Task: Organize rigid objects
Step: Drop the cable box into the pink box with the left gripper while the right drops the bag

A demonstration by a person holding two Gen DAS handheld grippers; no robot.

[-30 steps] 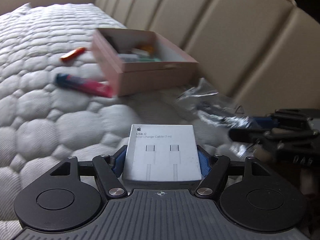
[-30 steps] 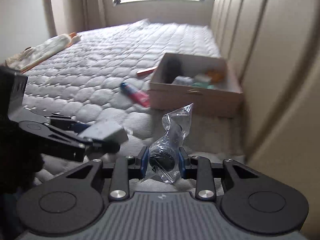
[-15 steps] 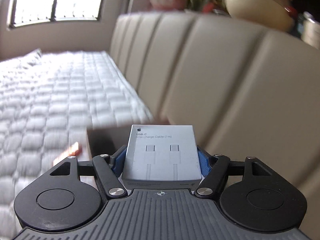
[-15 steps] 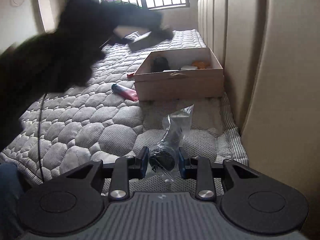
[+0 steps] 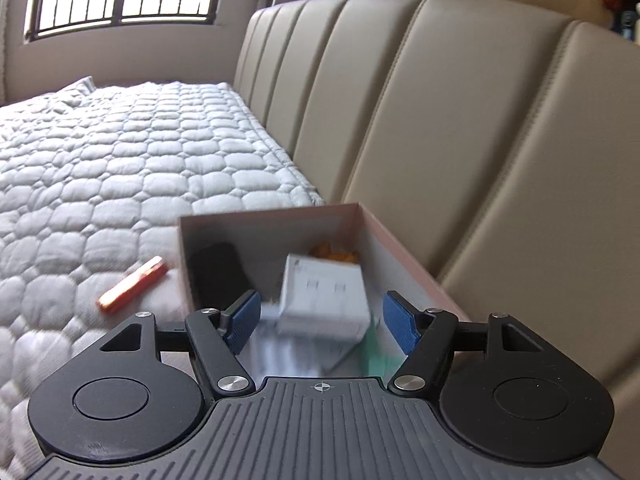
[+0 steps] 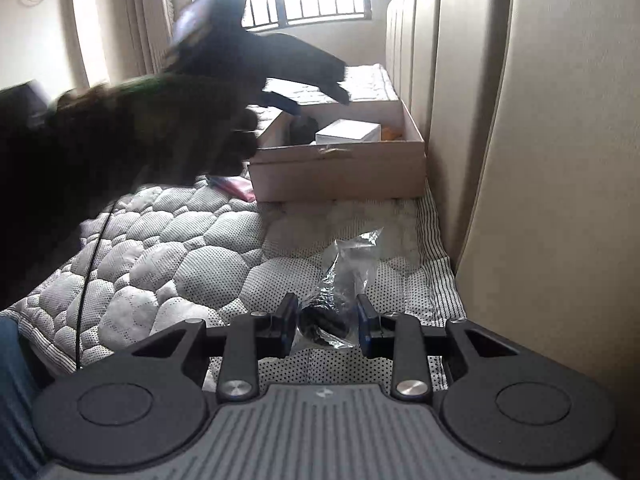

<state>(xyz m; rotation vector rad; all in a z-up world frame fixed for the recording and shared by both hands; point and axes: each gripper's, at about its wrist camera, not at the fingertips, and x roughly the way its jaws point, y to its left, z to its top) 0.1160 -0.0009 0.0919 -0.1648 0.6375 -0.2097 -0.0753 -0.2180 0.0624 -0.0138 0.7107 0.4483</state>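
Note:
My left gripper [image 5: 322, 318] is open above the pink cardboard box [image 5: 404, 248]. The white USB-C cable box [image 5: 324, 298] is blurred, free of the fingers, inside the pink box; it also shows in the right wrist view [image 6: 347, 133]. The left gripper appears from outside as a dark blurred shape [image 6: 304, 92] over the pink box [image 6: 336, 176]. My right gripper [image 6: 327, 322] is shut on a clear plastic bag holding a black item [image 6: 332, 312], low over the mattress.
An orange tube [image 5: 132, 289] lies on the quilted mattress [image 5: 120, 168] left of the box. A pink-and-blue tube [image 6: 236, 186] lies by the box's near corner. The beige padded headboard [image 5: 460, 120] runs along the right. A black item [image 5: 218, 270] and something orange [image 5: 334, 254] lie in the box.
My left gripper has moved over the pink box, opened and let go of the white cable box, which now drops into the box. My right gripper has hardly moved with the bag.

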